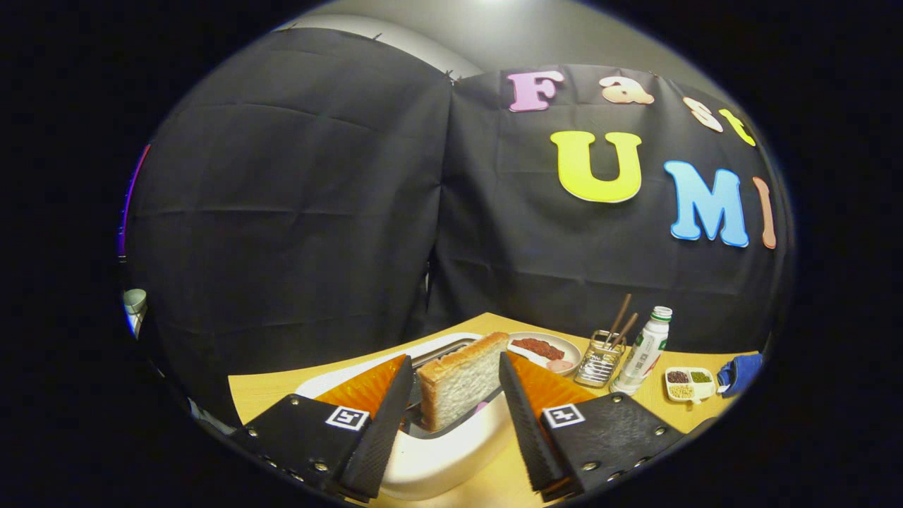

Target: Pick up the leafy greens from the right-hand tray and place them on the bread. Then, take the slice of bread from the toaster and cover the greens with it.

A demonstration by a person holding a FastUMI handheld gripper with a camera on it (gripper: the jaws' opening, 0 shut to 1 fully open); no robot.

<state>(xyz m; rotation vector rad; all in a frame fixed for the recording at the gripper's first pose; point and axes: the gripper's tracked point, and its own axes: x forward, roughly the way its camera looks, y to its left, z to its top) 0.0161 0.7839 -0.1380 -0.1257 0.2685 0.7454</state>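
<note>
A slice of toast-coloured bread [462,388] stands tilted in the slot of a white toaster [437,462] on the wooden table [275,395]. My gripper [455,360] is low over the toaster with one finger on each side of the slice. The right finger [518,409] lies against the bread's right edge. The left finger [391,416] stands close to the bread's left edge with a thin dark gap between them. The jaws are open, about as wide as the slice.
Beyond the toaster lies a white plate [564,346] with red meat pieces. To its right stand a wire holder with chopsticks [600,363], a white bottle [643,353], a small divided dish of beans [688,384] and a blue cloth [741,372].
</note>
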